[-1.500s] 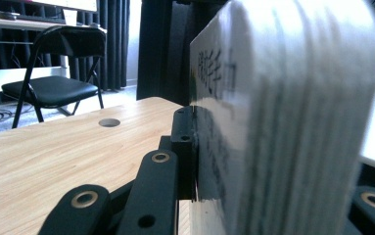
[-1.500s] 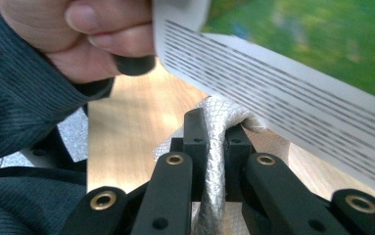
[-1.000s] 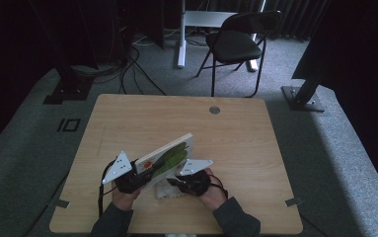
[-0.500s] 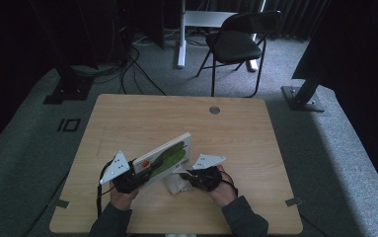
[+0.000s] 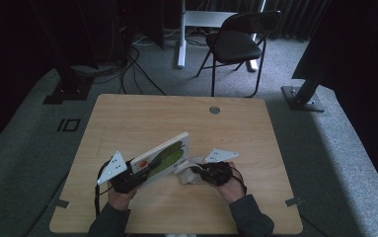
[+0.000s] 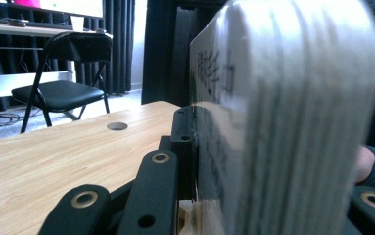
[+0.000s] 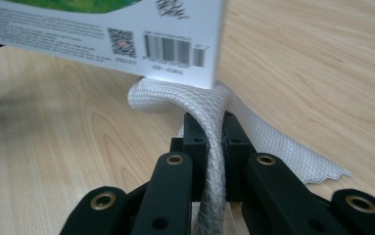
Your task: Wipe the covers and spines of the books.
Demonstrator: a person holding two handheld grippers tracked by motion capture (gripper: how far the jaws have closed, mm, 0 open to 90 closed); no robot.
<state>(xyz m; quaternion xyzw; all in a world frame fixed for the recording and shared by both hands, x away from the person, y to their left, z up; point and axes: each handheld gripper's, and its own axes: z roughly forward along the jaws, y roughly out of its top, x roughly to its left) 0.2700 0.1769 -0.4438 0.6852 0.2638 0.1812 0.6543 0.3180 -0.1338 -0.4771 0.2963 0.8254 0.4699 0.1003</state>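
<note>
While the left gripper [image 5: 144, 174] clamped the lower end of a thick white book with a green illustrated cover [image 5: 163, 157], its jaws pressed against both faces of the page block [image 6: 292, 122]. The book stood tilted above the light wooden table [image 5: 142, 118], its far corner raised toward the round cable hole [image 5: 214, 109]. Just beside the book's lower corner, the right gripper [image 5: 195, 173] pinched a strip of white mesh cloth [image 7: 214, 161] between tightly closed jaws. This cloth rose from the tabletop in a fold that touched the book's back cover under the barcode [image 7: 173, 49]. No container appeared on the table. Beyond the table's far edge stood a black folding chair [image 5: 236, 44].
</note>
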